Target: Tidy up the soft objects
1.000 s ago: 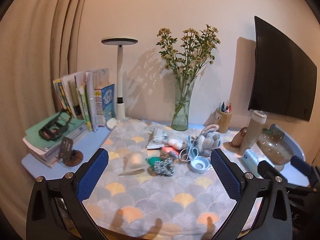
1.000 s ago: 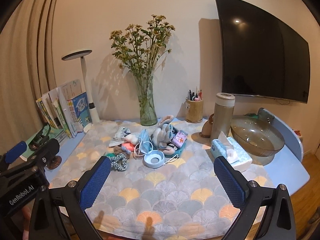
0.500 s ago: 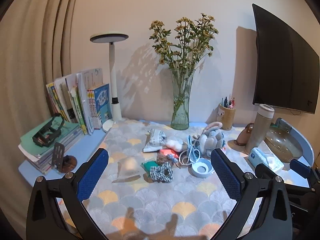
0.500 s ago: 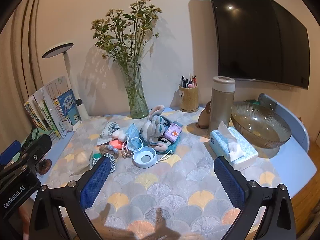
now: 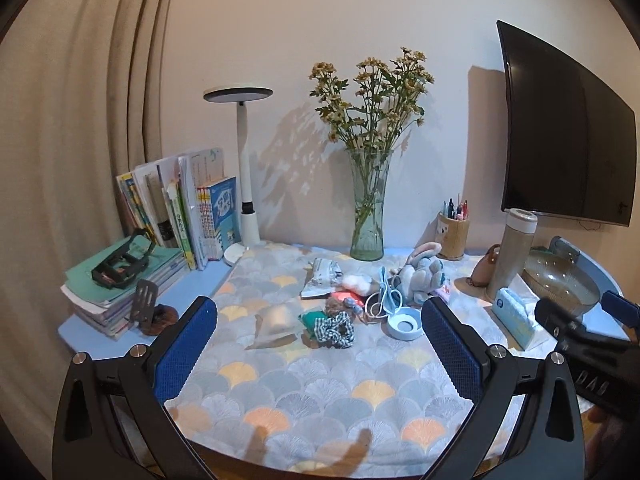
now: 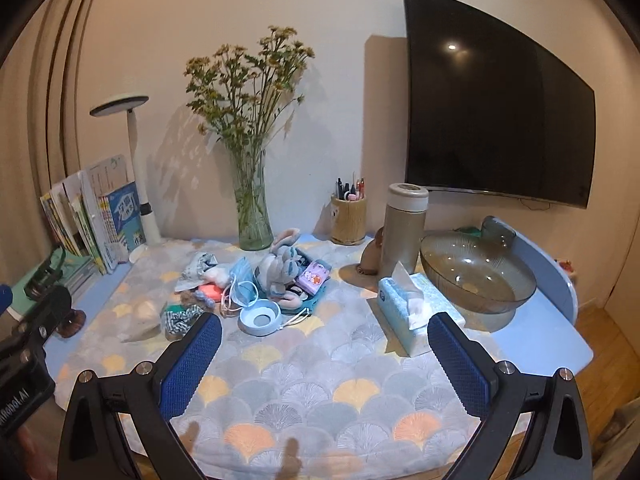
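A heap of soft things lies mid-table on the scale-patterned cloth [image 5: 320, 384]. It holds a grey plush bunny [image 5: 420, 276] [image 6: 280, 268], a blue face mask [image 5: 386, 288] [image 6: 242, 280], a checked scrunchie [image 5: 334, 326] [image 6: 180, 316], a white cotton puff [image 5: 356, 280] and a green cloth [image 5: 310, 318]. A clear pouch [image 5: 276, 322] lies to their left. My left gripper [image 5: 319, 306] hovers open over the near cloth, short of the heap. Beside it my right gripper [image 6: 324, 320] is open too, holding nothing.
A blue round lid [image 6: 259, 317] sits by the heap. A tissue pack [image 6: 404, 312], thermos [image 6: 404, 236] and glass bowl [image 6: 476, 276] stand right. A flower vase [image 5: 366, 216], pen cup [image 5: 454, 232], lamp [image 5: 246, 168] and books [image 5: 176, 208] line the back and left.
Both views have shifted a little as the hands moved above the table's front edge. Both grippers stay open. The soft things lie where they were.
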The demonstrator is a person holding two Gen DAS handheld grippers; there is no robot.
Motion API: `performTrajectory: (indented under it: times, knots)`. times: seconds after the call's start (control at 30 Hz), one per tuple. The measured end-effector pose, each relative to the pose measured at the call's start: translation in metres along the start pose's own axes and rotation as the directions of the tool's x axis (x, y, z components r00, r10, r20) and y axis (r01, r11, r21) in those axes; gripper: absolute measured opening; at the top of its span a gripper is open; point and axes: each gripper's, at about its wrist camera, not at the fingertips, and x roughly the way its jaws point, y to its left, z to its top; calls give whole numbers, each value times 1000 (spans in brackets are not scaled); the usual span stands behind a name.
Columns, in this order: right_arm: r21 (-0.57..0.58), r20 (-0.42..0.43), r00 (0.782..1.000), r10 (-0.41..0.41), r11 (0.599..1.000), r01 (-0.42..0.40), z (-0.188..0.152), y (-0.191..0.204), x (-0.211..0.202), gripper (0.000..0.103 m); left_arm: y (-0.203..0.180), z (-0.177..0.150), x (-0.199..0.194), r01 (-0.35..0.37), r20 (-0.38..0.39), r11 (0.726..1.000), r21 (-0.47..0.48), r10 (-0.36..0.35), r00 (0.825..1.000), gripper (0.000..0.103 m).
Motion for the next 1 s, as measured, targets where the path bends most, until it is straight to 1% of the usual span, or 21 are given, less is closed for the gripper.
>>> performTrajectory:
  times: [0.07,0.1,0.2,0.37,0.5,0.53,0.6,0.63,0.67,0.7,0.73,0.77,0.8,0.83,0.9,0.93,0.97,1.0]
  knots:
    - [26,-9,999,37,999,-37,2,-3,0,103,2,0,1,-3,4,1000,5,3,1000,102]
    - [29,-8,999,41,999,-40,2,-4,0,103,5,1,3,-13,13,1000,5,13,1000,102]
    - [31,-7,1000,13,999,-12,4,-6,7,103,17,1,12,-43,18,999,-8,44,999,102]
    - [123,-29,998,56,991,-52,4,-23,26,103,44,5,42,-71,-28,997,-44,69,997,102]
    - [186,-66,995,80,980,-67,5,-32,50,103,61,7,75,-69,-71,996,-50,65,995,102]
    - [191,-77,993,86,979,-70,4,-33,57,103,63,7,84,-62,-85,997,-49,57,995,102]
    - [174,-96,992,82,983,-65,3,-29,71,103,66,2,102,-22,-120,999,-43,17,993,102]
    - [161,-107,991,78,985,-60,2,-27,78,103,66,-2,113,18,-145,999,-45,-24,989,102]
    - [141,-127,989,78,988,-60,1,-22,87,103,66,-6,124,62,-178,997,-46,-69,982,102]
    - [120,-148,986,78,991,-60,0,-17,96,103,63,-12,137,119,-221,992,-49,-127,967,102]
    - [94,-170,983,70,994,-54,-2,-11,106,103,60,-18,148,161,-253,985,-56,-170,952,102]
    - [56,-189,981,54,997,-44,-3,-4,117,103,58,-22,156,183,-274,982,-56,-191,942,102]
    - [22,-199,979,43,999,-39,-5,2,126,103,52,-28,167,202,-303,978,-44,-206,930,102]
    - [-12,-214,976,46,999,-50,-8,9,137,103,48,-32,174,212,-318,977,-30,-211,925,102]
    - [-34,-286,953,100,993,-114,-14,19,165,101,38,-40,192,231,-348,973,6,-214,913,102]
    - [-29,-318,940,127,989,-143,-17,21,177,96,38,-43,199,228,-362,974,11,-209,908,102]
    - [-24,-344,927,148,986,-166,-20,24,189,93,40,-46,208,225,-376,974,3,-208,903,102]
    - [-32,-366,918,155,983,-179,-21,26,199,90,44,-45,214,224,-382,975,-9,-210,900,102]
